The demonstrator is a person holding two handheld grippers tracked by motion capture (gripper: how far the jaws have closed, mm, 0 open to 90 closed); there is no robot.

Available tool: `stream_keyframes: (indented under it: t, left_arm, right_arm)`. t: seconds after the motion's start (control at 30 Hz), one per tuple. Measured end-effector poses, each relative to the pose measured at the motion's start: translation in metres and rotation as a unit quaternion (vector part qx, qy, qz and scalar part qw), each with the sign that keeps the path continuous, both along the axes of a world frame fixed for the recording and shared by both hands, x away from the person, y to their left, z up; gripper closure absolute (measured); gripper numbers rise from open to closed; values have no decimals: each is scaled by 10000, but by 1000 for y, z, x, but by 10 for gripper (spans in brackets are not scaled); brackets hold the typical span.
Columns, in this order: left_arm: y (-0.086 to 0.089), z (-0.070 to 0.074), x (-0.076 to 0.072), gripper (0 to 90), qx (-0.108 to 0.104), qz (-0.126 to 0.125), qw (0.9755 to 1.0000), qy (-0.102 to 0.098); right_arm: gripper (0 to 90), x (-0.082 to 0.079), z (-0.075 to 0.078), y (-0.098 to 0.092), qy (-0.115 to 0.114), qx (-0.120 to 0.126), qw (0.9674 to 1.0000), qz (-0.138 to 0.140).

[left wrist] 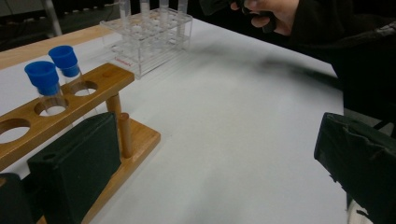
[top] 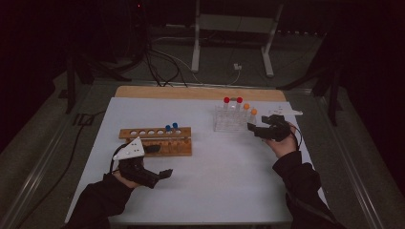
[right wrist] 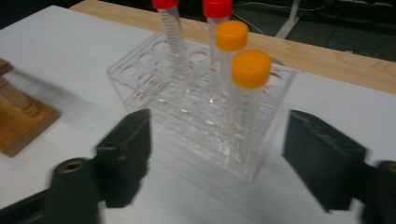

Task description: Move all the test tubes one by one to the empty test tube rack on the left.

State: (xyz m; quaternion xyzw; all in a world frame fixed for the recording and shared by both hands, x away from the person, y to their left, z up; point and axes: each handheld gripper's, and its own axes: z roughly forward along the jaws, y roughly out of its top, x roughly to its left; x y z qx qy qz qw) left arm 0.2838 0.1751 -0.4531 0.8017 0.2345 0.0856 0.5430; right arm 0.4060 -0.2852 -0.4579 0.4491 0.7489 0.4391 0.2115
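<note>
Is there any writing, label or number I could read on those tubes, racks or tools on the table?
Nothing here can be read.
Clear plastic rack: a small red mark low on its front wall, too blurred to read.
Same rack in the right gripper view: tiny red marks beside the holes, too small to read.
Orange-capped tubes: faint scale lines along the sides, no legible numbers.
Wooden rack and blue-capped tubes: no writing.

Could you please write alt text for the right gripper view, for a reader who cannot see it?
The right hand-held gripper stands open before a clear rack holding two orange-capped tubes and two red-capped tubes, on a white table. A wooden rack's corner shows at left.
</note>
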Motion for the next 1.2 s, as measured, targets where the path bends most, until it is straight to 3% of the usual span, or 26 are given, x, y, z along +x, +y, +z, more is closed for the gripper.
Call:
stream_keyframes:
  t: [0.17, 0.6, 0.93, 1.2]
  left_arm:
    - [-1, -1, 0, 13, 29, -6, 10000, 9]
    - [-1, -2, 1, 13, 73, 5, 10000, 16]
    - [-1, -3, 1, 13, 84, -11, 10000, 24]
    - [0, -3, 2, 13, 101, -4, 9999, 49]
  right_arm:
    - [434, 6, -2, -1, -54, -14, 10000, -24]
    - [640, 25, -4, 5, 66, -245, 9996, -152]
    - [726, 30, -7, 8, 119, -373, 9990, -230]
    - [744, 31, -2, 6, 110, -407, 9988, -248]
